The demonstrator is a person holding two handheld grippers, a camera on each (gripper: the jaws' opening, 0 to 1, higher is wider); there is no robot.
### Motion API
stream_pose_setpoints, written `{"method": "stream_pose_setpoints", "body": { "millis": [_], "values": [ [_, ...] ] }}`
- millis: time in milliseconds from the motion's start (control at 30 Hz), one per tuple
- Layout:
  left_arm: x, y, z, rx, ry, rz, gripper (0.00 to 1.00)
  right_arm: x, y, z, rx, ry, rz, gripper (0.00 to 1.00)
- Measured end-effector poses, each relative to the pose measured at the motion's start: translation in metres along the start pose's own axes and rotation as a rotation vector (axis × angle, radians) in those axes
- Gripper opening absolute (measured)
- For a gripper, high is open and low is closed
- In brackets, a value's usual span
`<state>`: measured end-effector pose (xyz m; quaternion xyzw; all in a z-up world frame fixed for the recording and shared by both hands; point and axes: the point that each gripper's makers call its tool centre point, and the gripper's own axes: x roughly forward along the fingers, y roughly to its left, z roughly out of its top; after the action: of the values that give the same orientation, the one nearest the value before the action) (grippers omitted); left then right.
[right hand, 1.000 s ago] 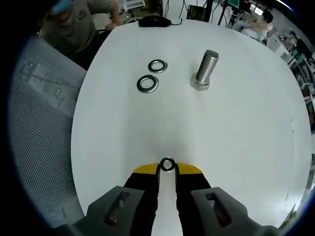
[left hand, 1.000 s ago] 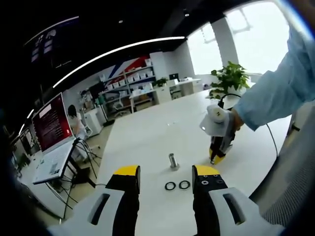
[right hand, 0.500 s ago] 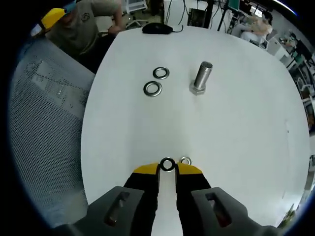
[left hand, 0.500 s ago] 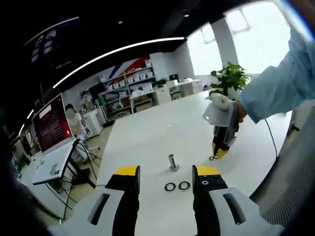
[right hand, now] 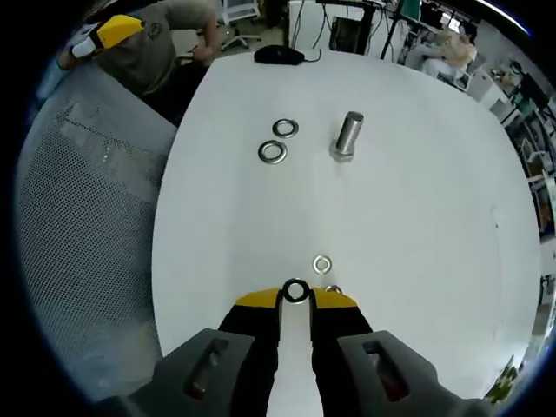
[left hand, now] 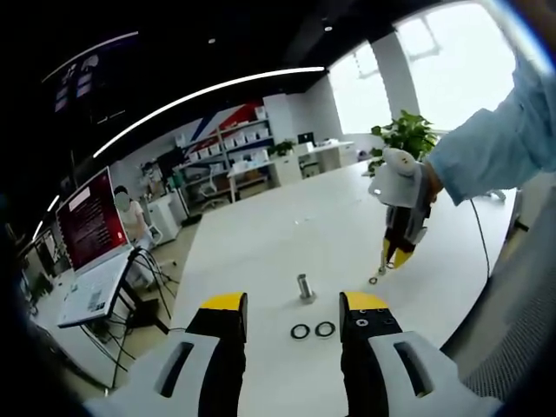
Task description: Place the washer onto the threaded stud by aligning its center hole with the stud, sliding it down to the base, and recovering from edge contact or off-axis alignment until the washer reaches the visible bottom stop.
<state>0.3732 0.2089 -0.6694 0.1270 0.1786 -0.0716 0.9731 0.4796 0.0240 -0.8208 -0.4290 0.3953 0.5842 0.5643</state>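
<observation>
washer [right hand: 295, 291] edge pinched in right claw [right hand: 295, 297]

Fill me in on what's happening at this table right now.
A person holds a gripper in each hand over a white table. The right gripper is shut on a washer, raised above the table, with another washer lying just ahead of it. The threaded stud stands upright farther off, bare, with two more washers beside it. The left gripper hangs open, holding nothing. No washer is on the stud yet.
</observation>
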Motion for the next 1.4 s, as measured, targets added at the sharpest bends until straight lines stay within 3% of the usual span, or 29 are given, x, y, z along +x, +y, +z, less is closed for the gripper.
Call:
{"method": "stream_pose_setpoints", "body": {
  "millis": [300, 533, 1000, 1400],
  "values": [
    [0.0, -0.002, 0.0, 0.006, 0.0, -0.006, 0.41, -0.013, -0.007, -0.016, 0.028, 0.047, -0.039, 0.13],
    [0.0, -0.003, 0.001, 0.01, -0.001, -0.008, 0.41, -0.023, -0.019, -0.021, 0.062, 0.04, -0.077, 0.13],
    [-0.001, -0.002, 0.002, 0.007, -0.006, -0.005, 0.41, -0.026, -0.031, -0.014, 0.066, 0.032, -0.12, 0.13],
    [-0.001, -0.001, 0.001, 0.002, -0.004, -0.003, 0.41, -0.016, -0.035, -0.007, 0.069, 0.035, -0.127, 0.13]
  ]
}}
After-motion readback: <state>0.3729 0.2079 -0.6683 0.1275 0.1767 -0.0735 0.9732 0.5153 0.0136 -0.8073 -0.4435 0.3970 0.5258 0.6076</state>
